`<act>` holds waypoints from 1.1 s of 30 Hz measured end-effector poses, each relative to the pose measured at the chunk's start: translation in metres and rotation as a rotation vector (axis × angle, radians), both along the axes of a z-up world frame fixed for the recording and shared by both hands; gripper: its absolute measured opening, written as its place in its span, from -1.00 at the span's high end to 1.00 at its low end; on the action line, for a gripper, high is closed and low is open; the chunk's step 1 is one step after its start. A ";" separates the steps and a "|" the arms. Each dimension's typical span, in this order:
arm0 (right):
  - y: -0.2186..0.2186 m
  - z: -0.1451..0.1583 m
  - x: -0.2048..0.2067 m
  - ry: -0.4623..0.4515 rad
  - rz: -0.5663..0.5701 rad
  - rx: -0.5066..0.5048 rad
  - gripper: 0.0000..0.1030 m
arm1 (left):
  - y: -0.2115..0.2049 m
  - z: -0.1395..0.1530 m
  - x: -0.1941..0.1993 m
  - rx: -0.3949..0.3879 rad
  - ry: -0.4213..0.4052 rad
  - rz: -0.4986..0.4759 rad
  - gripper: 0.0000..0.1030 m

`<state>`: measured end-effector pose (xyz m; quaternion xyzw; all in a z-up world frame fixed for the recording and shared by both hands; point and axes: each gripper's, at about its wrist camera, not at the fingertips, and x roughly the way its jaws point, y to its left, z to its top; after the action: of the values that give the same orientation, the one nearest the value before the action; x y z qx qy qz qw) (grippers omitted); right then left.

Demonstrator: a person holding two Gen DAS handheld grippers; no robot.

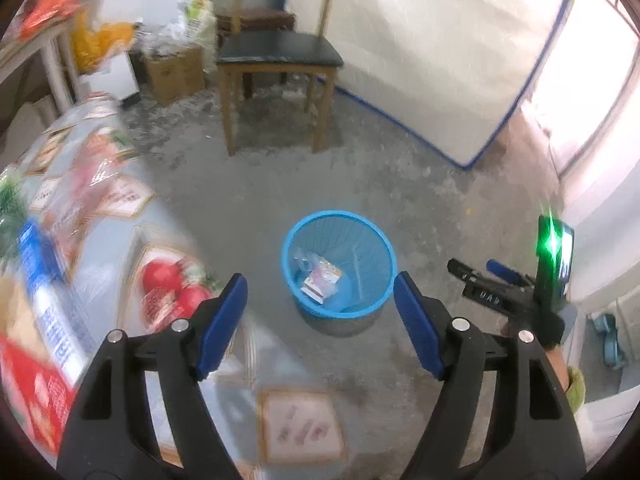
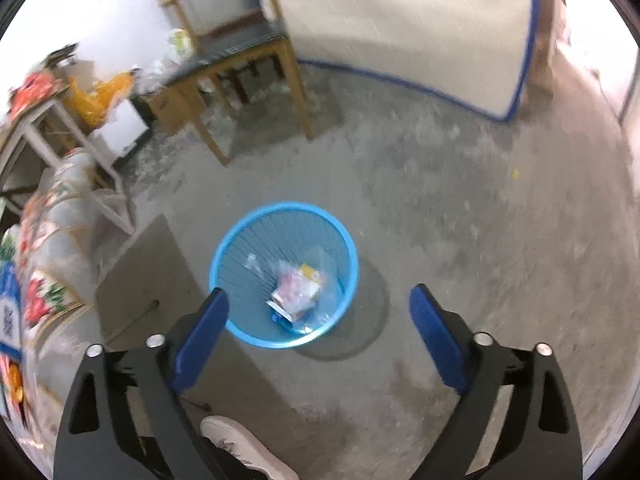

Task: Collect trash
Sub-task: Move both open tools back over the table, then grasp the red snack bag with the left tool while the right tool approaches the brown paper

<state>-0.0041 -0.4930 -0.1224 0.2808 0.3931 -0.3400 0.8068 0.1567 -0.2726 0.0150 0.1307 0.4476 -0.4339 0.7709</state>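
Both the left gripper (image 1: 320, 294) and the right gripper (image 2: 318, 312) gape wide and empty above the upright blue wastebasket (image 2: 240, 332), its mouth facing up, where a crumpled wrapper (image 2: 298, 292) lies on the bottom.

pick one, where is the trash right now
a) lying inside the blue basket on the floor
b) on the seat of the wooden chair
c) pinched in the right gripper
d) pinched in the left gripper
a: the crumpled wrappers lie at the bottom of the blue basket, while the left gripper and the right gripper both stand open with nothing between their pads.
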 end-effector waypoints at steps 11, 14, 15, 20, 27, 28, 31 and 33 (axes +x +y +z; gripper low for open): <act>0.113 0.109 0.050 -0.311 0.449 0.017 -0.80 | 0.237 0.014 -0.017 -0.070 -0.099 0.371 -0.48; 0.150 0.122 0.074 -0.329 0.582 0.017 -0.80 | 0.291 -0.001 -0.018 -0.035 -0.100 0.508 -0.48; 0.170 0.127 0.085 -0.326 0.641 0.005 -0.80 | 0.304 -0.006 -0.018 -0.004 -0.110 0.554 -0.48; 0.240 0.134 0.129 -0.300 0.824 0.014 -0.80 | 0.345 -0.027 -0.010 0.115 -0.091 0.721 -0.48; 0.341 0.119 0.203 -0.157 1.059 0.083 -0.72 | 0.372 -0.052 -0.014 -0.007 0.024 0.757 -0.48; 0.349 0.116 0.212 -0.129 1.069 0.077 -0.70 | 0.372 -0.055 -0.013 -0.044 0.040 0.748 -0.48; 0.368 0.105 0.238 -0.058 1.082 0.063 -0.55 | 0.374 -0.059 -0.009 -0.157 0.082 0.724 -0.35; 0.377 0.096 0.253 -0.017 1.088 0.059 -0.42 | 0.376 -0.063 -0.007 -0.215 0.117 0.713 -0.21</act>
<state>0.2492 -0.1159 -0.0262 0.0619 0.4846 0.1401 0.8612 0.1495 0.1034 -0.0483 -0.1397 0.4600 -0.1895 0.8561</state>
